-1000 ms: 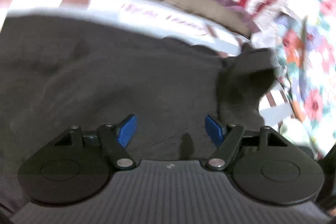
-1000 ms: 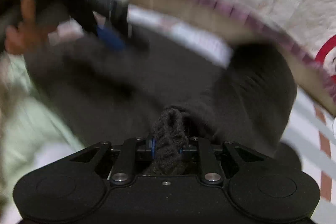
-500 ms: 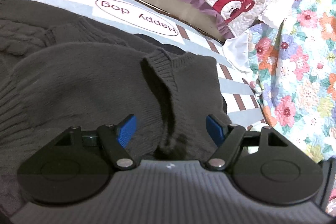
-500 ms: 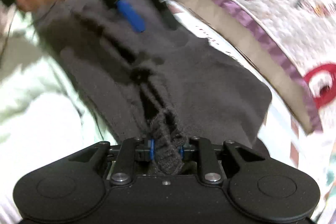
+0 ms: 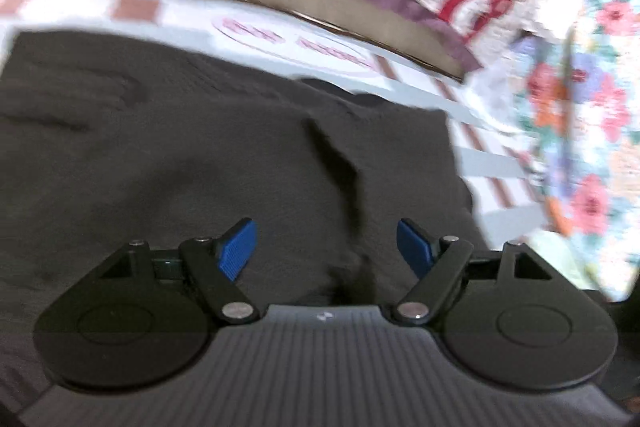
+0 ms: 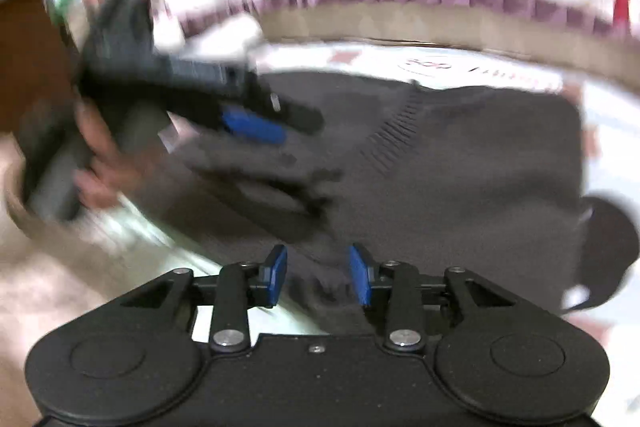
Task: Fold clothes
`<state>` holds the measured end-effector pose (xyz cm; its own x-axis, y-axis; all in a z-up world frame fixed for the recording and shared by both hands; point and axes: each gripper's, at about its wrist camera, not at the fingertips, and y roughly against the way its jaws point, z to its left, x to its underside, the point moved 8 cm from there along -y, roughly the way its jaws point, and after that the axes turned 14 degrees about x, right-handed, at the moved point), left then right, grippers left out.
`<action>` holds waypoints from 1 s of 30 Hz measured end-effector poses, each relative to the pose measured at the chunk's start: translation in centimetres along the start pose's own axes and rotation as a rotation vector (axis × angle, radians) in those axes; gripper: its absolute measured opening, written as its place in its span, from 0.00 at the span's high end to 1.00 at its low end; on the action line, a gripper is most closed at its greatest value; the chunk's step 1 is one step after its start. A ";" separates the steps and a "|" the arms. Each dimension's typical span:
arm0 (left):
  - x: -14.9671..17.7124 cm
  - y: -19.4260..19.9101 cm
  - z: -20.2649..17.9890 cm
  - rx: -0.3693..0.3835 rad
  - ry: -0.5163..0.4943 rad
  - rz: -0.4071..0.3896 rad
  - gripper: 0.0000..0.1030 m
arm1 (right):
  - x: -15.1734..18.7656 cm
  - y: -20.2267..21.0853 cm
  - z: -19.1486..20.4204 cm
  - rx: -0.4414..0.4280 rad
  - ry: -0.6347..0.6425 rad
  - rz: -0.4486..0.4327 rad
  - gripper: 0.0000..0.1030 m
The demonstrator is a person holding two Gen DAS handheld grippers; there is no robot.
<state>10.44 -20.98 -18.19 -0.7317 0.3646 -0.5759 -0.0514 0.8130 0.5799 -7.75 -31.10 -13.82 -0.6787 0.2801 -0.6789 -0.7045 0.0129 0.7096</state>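
Gaping wide, the left gripper point(image 5: 326, 247) hovers over the dark sweater point(image 5: 200, 167); the right gripper point(image 6: 318, 275), narrowly parted, straddles its hem.

Motion-blurred left gripper point(image 6: 256, 125) and hand point(image 6: 96, 163), sweater point(image 5: 200, 167) cut off left

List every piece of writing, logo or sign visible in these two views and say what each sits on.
Oval label on the striped sheet, behind the dark sweater: reddish lettering, too blurred to read.
Same oval label seen from the right wrist: too blurred and small to read.
Small mark on the left gripper body: a tiny logo, not legible.
Red shapes on the quilted cover: pattern, not letters.
No text reads clearly.
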 end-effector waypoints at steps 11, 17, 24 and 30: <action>-0.4 11.3 6.9 -0.225 0.270 -0.030 0.25 | 0.4 -3.4 -4.9 0.126 -0.289 0.046 0.56; -0.4 17.8 8.9 -0.346 0.264 -0.030 0.21 | -1.1 -3.7 -0.4 -0.043 -0.228 0.070 0.57; 2.6 18.2 10.1 -0.271 0.489 0.081 0.21 | -3.3 -2.5 2.7 0.045 0.050 -0.056 0.57; 5.2 17.2 9.7 -0.114 0.806 0.008 0.21 | -3.3 -1.6 2.1 0.175 0.148 -0.130 0.57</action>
<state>12.33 -0.73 -16.81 -0.9945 -0.1042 -0.0046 -0.0811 0.7446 0.6626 -3.90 -30.04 -12.34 -0.6173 0.1218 -0.7773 -0.7495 0.2093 0.6280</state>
